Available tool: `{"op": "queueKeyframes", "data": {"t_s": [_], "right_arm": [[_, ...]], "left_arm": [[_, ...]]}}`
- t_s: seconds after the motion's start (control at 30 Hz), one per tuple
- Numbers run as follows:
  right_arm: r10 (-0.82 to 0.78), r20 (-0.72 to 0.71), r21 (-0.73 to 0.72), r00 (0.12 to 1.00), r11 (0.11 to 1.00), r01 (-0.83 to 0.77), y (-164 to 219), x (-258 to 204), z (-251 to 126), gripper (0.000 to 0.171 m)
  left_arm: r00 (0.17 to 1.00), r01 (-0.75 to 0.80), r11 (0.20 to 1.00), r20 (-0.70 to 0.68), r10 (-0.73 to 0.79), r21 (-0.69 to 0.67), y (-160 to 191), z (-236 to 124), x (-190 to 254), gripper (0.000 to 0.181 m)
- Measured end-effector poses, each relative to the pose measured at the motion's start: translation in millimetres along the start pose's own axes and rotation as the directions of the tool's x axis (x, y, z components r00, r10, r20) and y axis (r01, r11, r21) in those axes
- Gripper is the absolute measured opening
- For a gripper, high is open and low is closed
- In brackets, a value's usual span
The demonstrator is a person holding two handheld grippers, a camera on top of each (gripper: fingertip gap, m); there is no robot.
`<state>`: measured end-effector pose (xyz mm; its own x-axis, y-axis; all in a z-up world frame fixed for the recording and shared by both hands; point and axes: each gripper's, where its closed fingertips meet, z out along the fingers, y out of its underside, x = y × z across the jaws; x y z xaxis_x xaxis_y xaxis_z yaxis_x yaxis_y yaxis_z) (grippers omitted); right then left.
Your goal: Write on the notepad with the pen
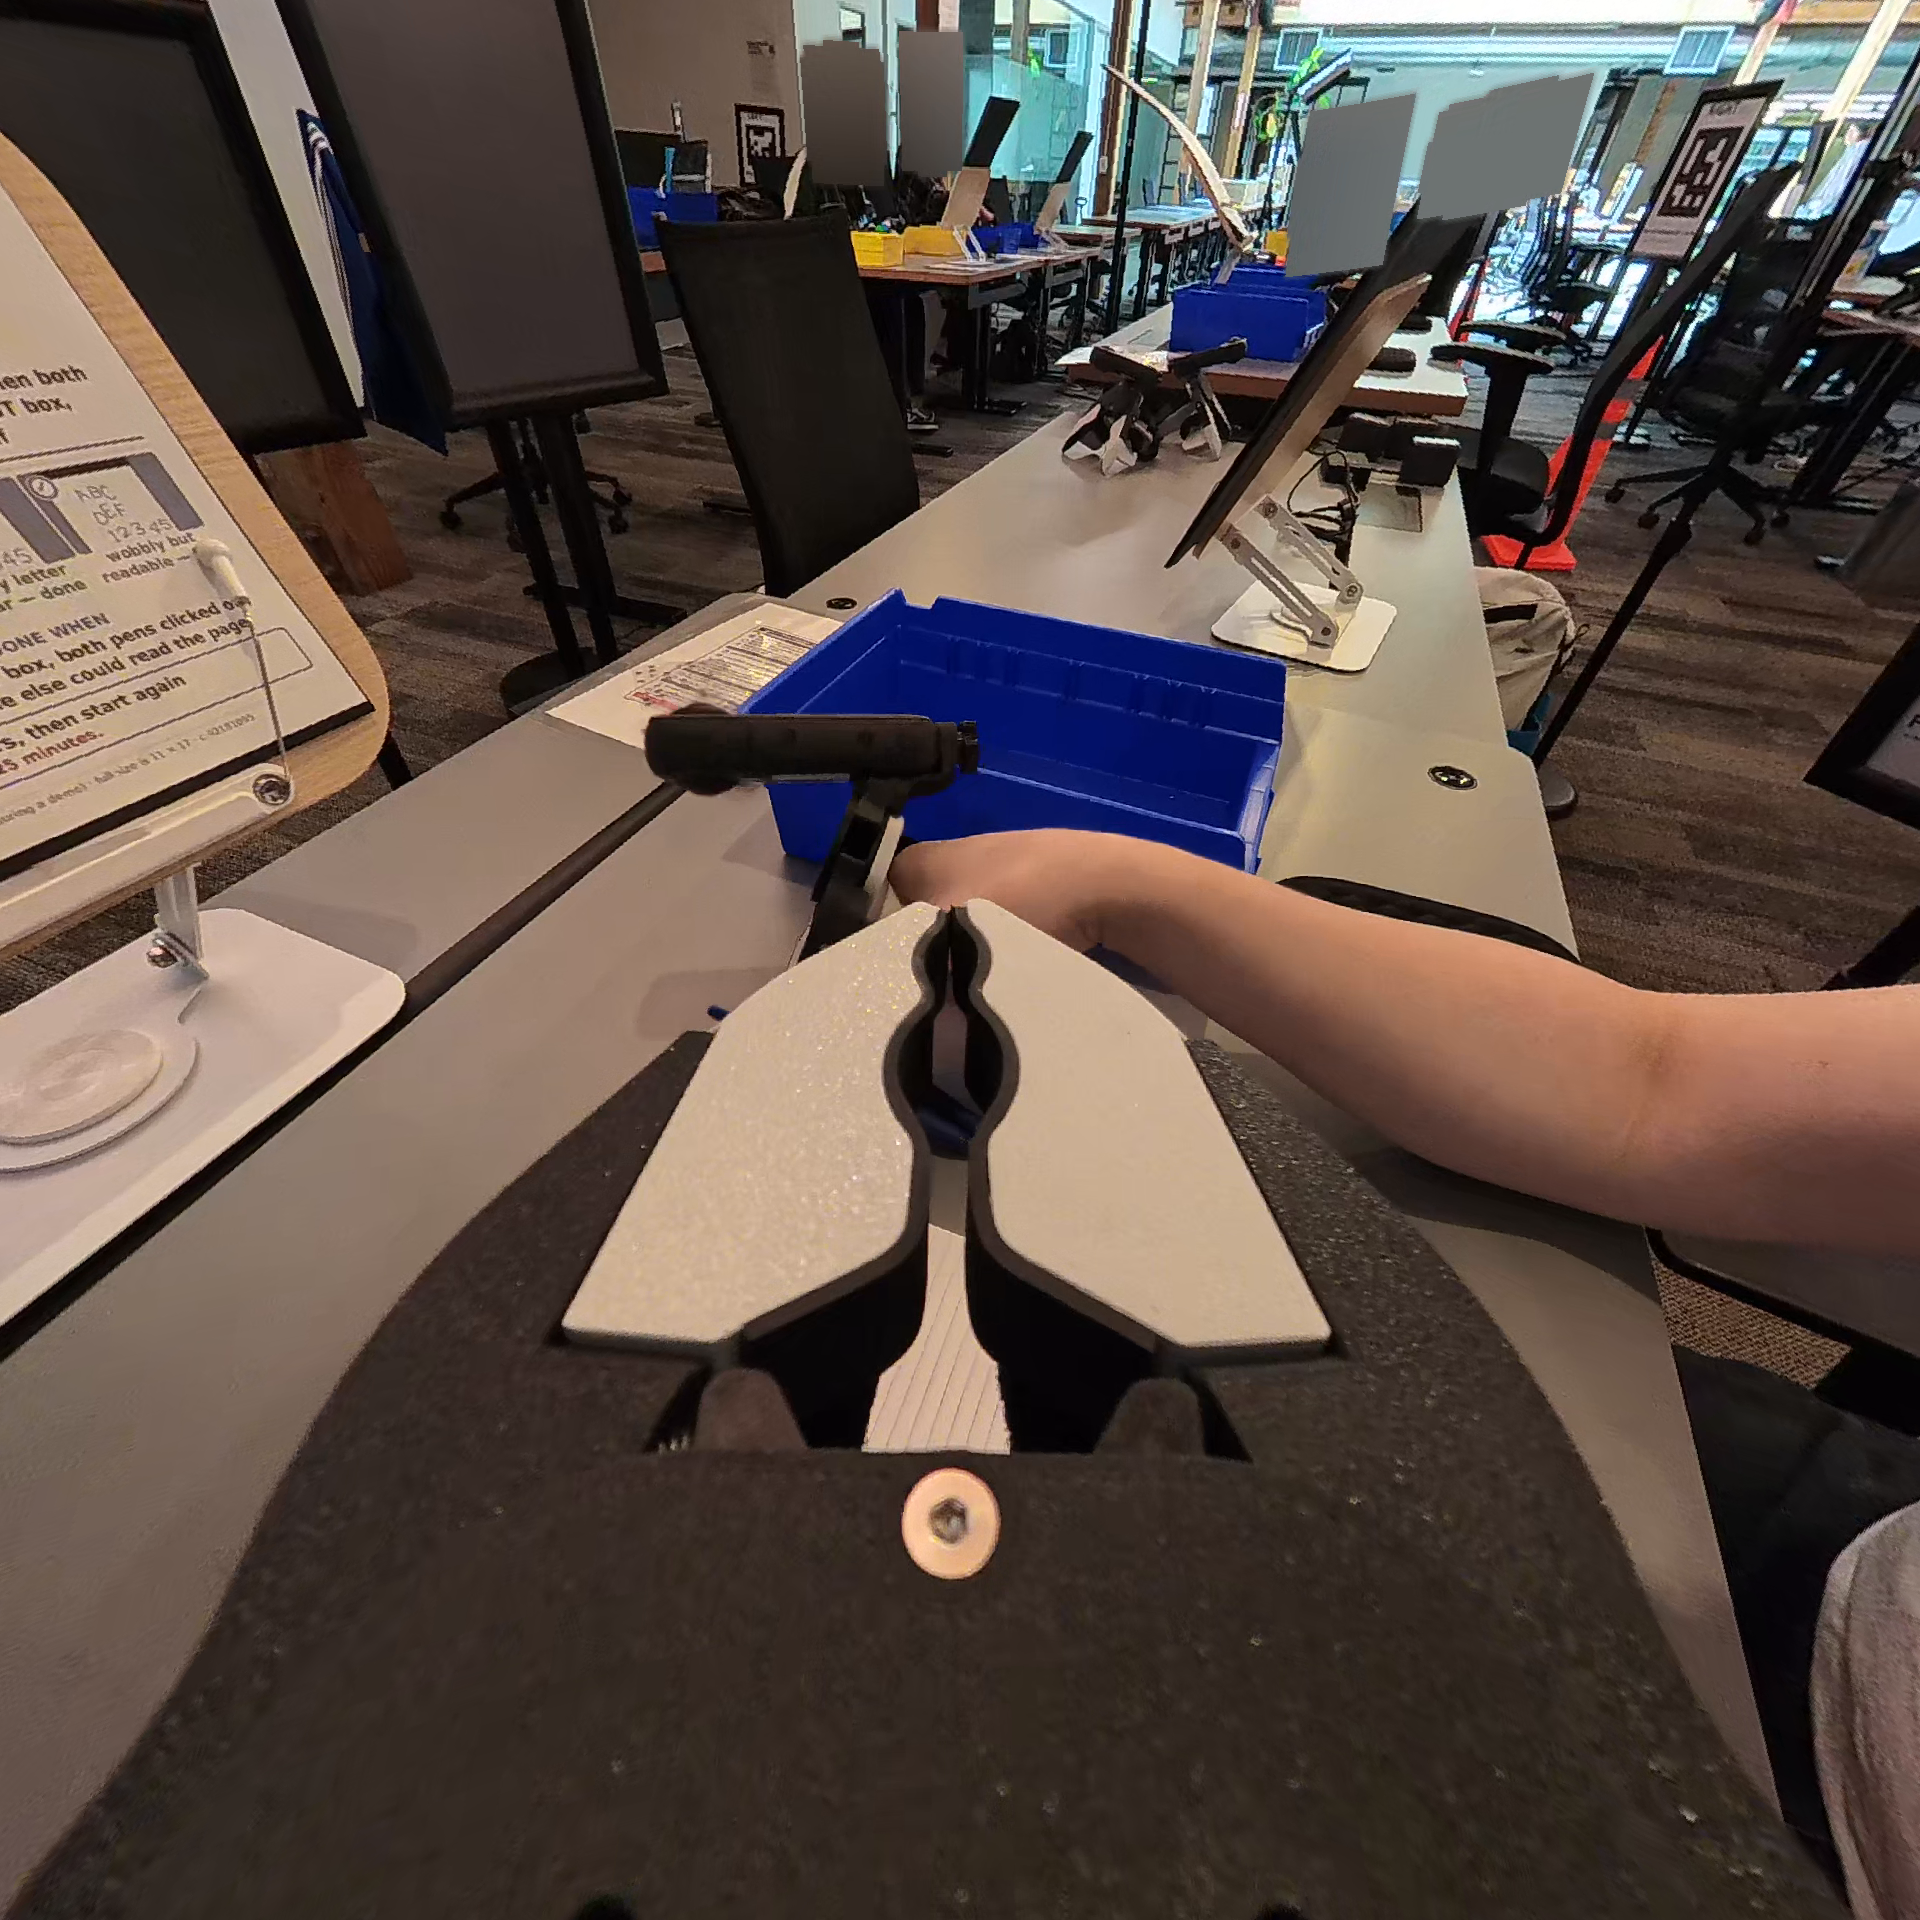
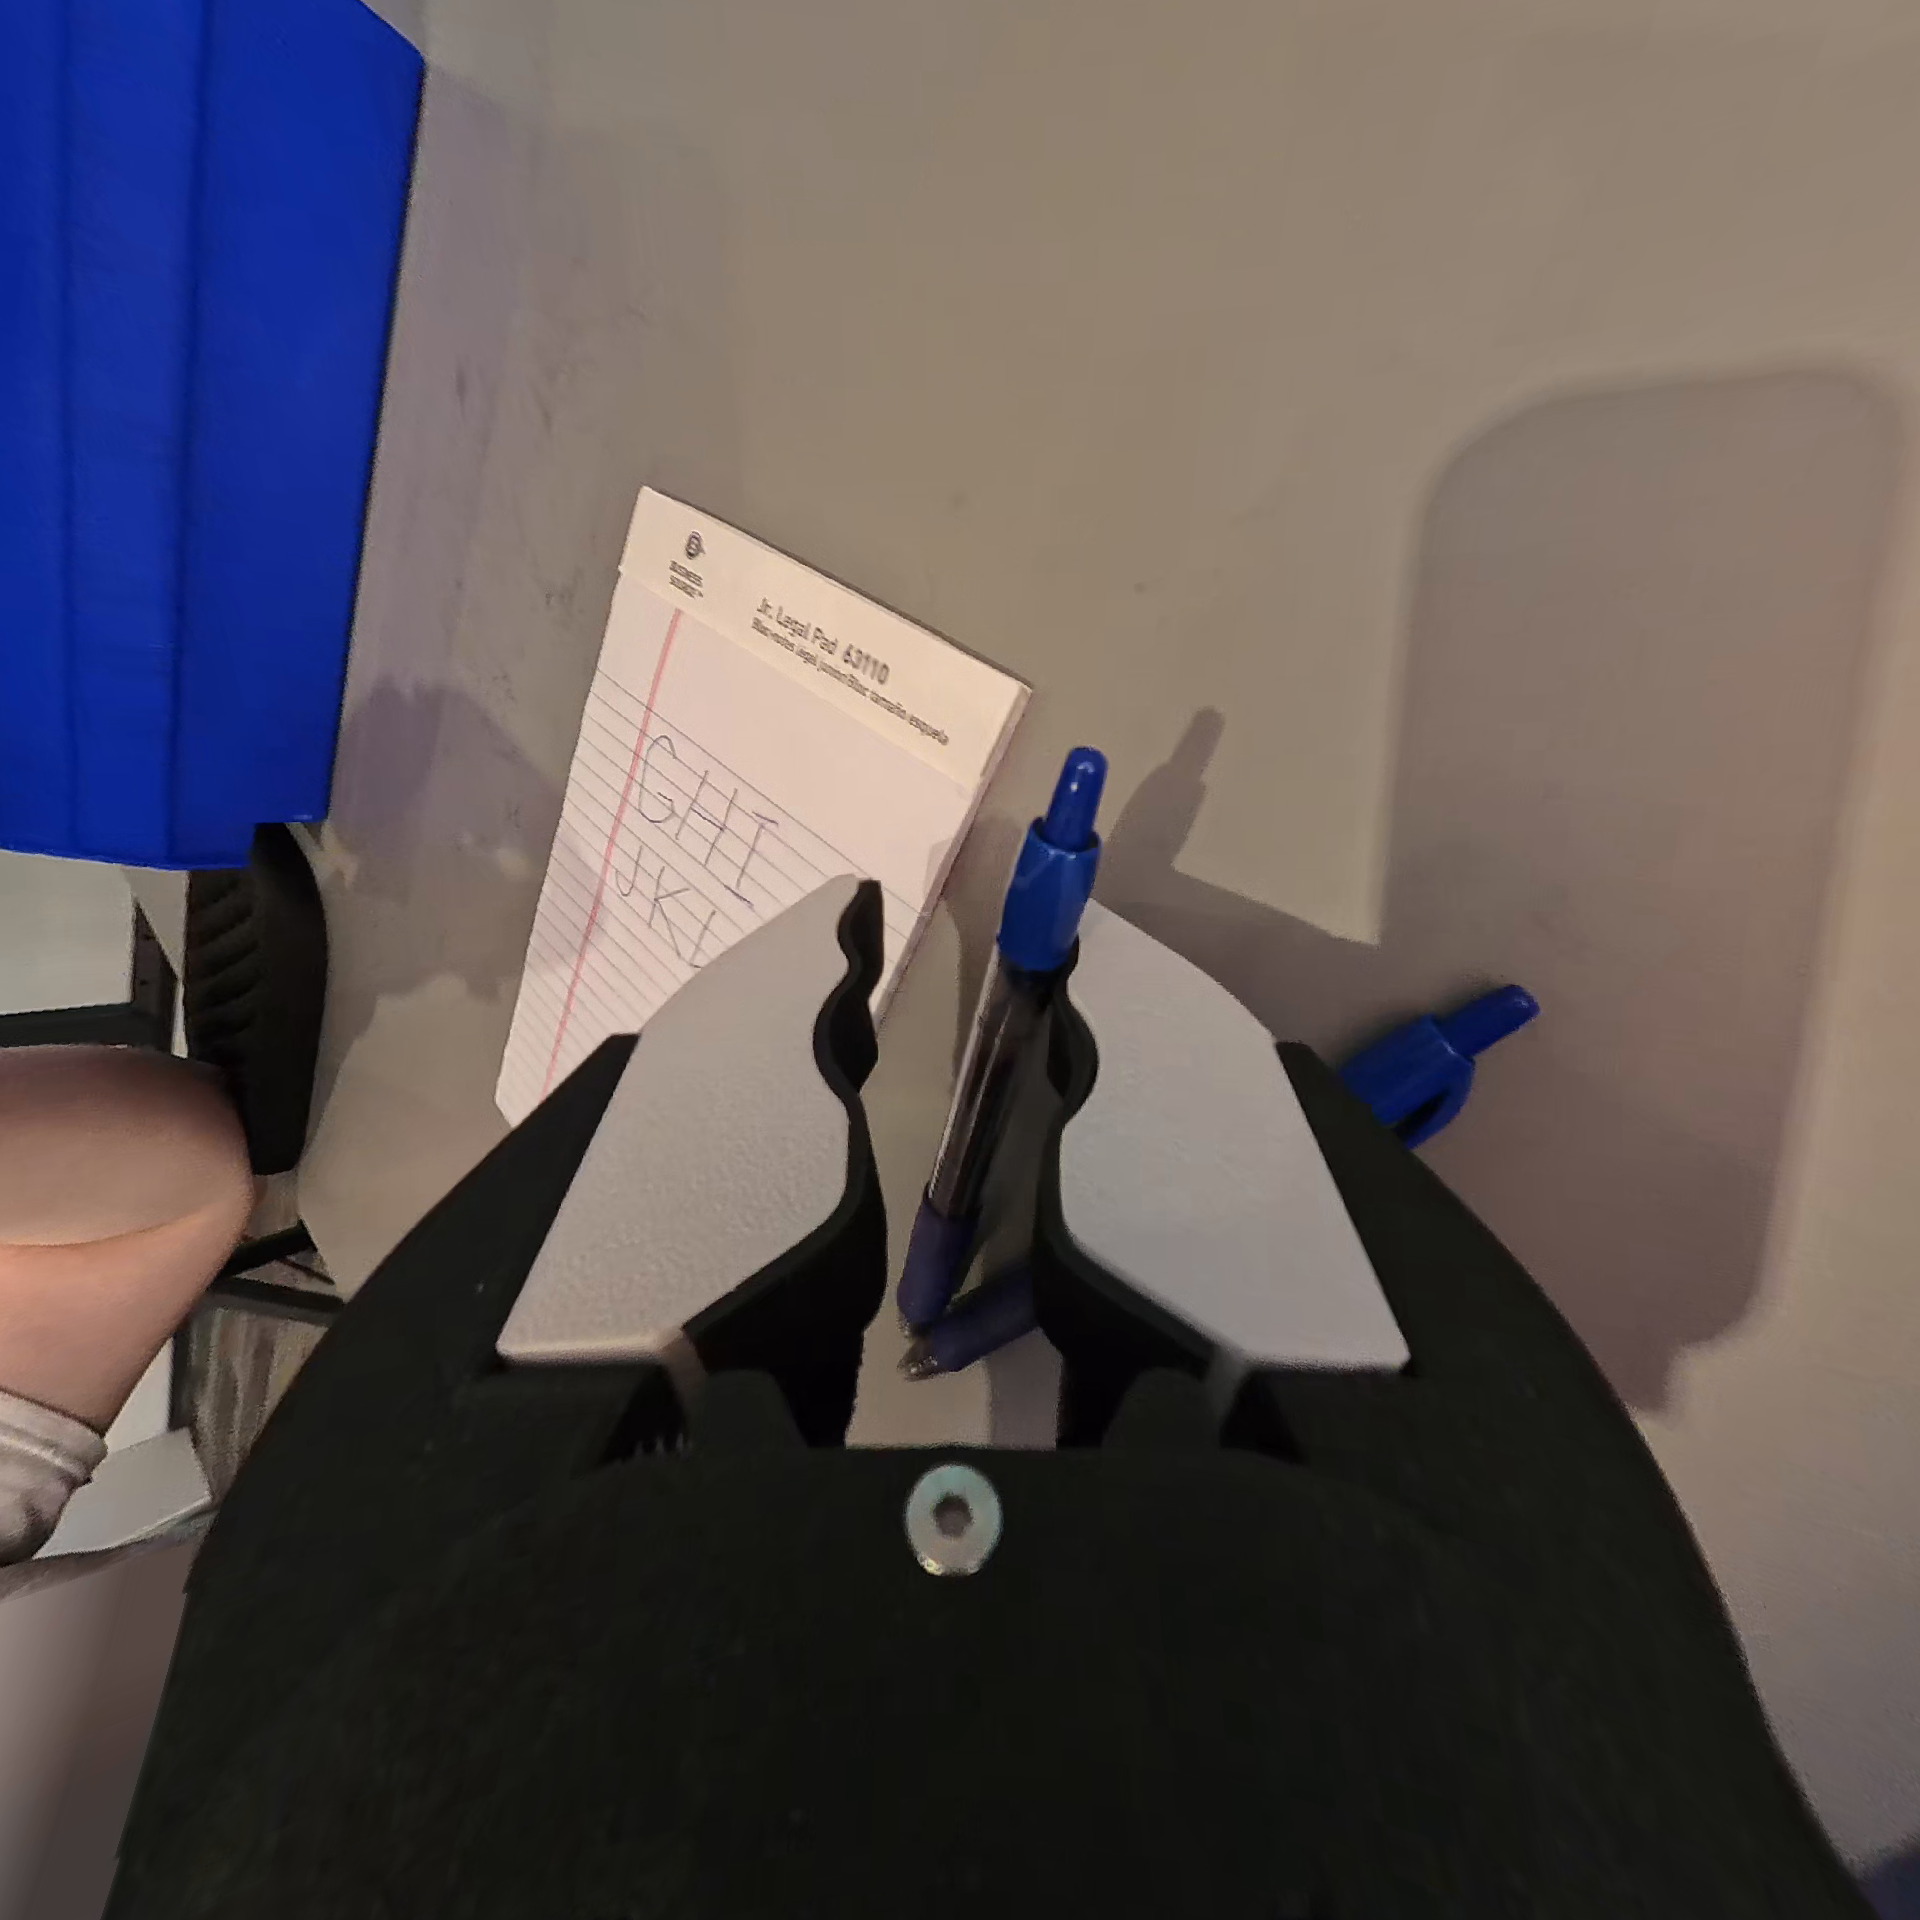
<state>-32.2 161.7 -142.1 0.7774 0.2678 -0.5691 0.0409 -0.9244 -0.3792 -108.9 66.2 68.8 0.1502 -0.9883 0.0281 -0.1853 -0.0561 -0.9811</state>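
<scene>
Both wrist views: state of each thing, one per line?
Left tongs: shut, nothing visibly held.
Right tongs: open, around the pen.
Pen: between the open fingers, tip toward the camera.
Second pen: lying on the desk, mostly hidden.
Notepad: flat, handwriting on top page.
Blue bin: looks empty.

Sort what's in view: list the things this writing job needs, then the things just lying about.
For the job:
- notepad
- pen between the right gripper jaws

Lying about:
- second pen on the table
- blue bin
- instruction board
</scene>
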Motion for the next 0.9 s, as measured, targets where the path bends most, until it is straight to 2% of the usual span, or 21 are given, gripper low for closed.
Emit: {"op": "queueKeyframes", "data": {"t_s": [0.1,0.23,0.37,0.5,0.6,0.83,0.9], "right_arm": [[-0.005,-0.030,-0.023,1.000,1.000,0.004,3,4,4,0.026],[-0.047,-0.086,-0.033,0.995,0.998,0.045,2,3,2,0.037],[-0.093,-0.149,-0.037,0.984,0.995,0.088,0,2,-1,0.038],[-0.156,-0.232,-0.028,0.960,0.988,0.153,-6,1,-10,0.037],[-0.219,-0.322,-0.077,0.921,0.976,0.205,-4,2,-14,0.037],[-0.236,-0.345,-0.185,0.908,0.966,0.181,14,5,-9,0.016],[-0.229,-0.345,-0.203,0.910,0.965,0.166,18,6,-8,0.016]], "left_arm": [[1.000,-0.001,1.000,-0.003,0.001,-0.003,0,0,1,0.000],[1.000,-0.010,1.000,-0.002,0.010,-0.010,1,1,2,0.000],[1.000,-0.012,1.000,-0.005,0.011,-0.011,1,1,3,0.000],[1.000,-0.015,1.000,0.001,0.015,-0.008,-1,-1,3,0.000],[1.000,-0.016,1.000,0.006,0.016,-0.008,-1,-2,1,0.000],[1.000,-0.017,1.000,0.002,0.017,-0.009,-1,-2,3,0.000],[1.000,-0.019,1.000,0.002,0.019,-0.007,-2,-3,3,0.000]]}}
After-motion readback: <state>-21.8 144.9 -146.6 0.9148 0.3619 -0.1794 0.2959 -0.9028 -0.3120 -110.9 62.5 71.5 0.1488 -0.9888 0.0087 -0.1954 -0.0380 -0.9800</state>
